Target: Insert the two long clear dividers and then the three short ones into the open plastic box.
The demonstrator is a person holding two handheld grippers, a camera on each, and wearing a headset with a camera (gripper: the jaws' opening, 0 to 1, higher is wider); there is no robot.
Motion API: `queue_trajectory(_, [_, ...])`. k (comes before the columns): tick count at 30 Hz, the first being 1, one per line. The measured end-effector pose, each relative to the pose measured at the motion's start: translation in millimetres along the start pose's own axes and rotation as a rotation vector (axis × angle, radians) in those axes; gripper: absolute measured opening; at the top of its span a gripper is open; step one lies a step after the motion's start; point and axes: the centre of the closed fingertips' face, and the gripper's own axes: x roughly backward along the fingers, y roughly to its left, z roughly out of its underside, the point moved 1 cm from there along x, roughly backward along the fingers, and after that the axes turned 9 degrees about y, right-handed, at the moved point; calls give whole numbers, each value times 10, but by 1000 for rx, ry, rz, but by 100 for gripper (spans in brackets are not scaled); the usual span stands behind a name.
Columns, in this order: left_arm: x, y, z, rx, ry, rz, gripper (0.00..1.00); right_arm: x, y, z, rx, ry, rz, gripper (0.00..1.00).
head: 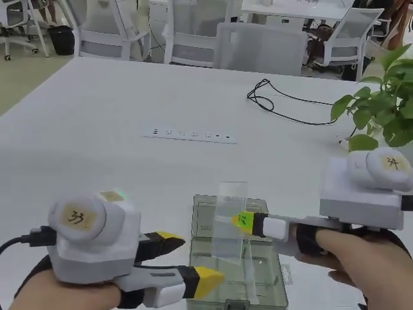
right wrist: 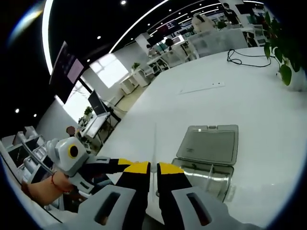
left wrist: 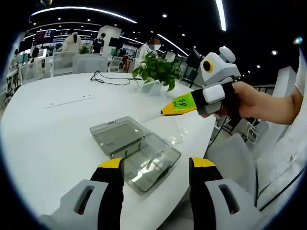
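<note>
The clear plastic box (head: 268, 287) lies open on the white table near its front edge, with its lid (head: 206, 213) folded back flat. My right gripper (head: 242, 220) is shut on a clear divider (head: 230, 200) and holds it upright above the box. In the right gripper view that divider (right wrist: 154, 139) shows edge-on between the jaws (right wrist: 154, 167), with the box (right wrist: 206, 175) to the right. One clear divider (head: 248, 271) stands inside the box. My left gripper (head: 190, 261) is open and holds nothing, just left of the box (left wrist: 151, 160).
A white power strip (head: 189, 134) lies mid-table. A black cable (head: 277, 103) loops at the back right. A potted green plant (head: 381, 103) stands at the right edge. Chairs and other tables stand behind the bench.
</note>
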Motion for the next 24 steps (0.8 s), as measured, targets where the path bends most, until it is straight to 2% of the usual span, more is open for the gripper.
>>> queue_trajectory(4, [39, 53, 100, -41, 20, 2, 62, -61, -70, -20, 7, 64, 24, 7])
queue_trajectory(6, [52, 76, 141, -67, 25, 10, 67, -93, -99, -10, 0, 105, 45, 7])
queue_trajectory(7, [60, 89, 159, -78, 27, 11, 69, -106, -143, 20, 2, 143, 74, 7])
queue_trajectory(9, [70, 91, 186, -96, 32, 23, 73, -145, -182, -4, 8, 159, 95, 7])
queue_trajectory(13, [71, 119, 244, -130, 40, 34, 81, -186, -251, 42, -57, 237, 120, 7])
queue_trajectory(15, [64, 115, 256, -152, 32, 43, 84, -229, -302, 140, -109, 314, 145, 7])
queue_trajectory(17, [45, 112, 272, -169, 36, 46, 88, -272, -329, 153, -147, 323, 148, 7])
queue_trajectory(23, [-9, 113, 332, -215, 42, 67, 97, -365, -407, 268, -239, 386, 171, 7])
queue_trajectory(24, [-16, 112, 343, -221, 44, 68, 98, -381, -429, 321, -258, 409, 182, 7])
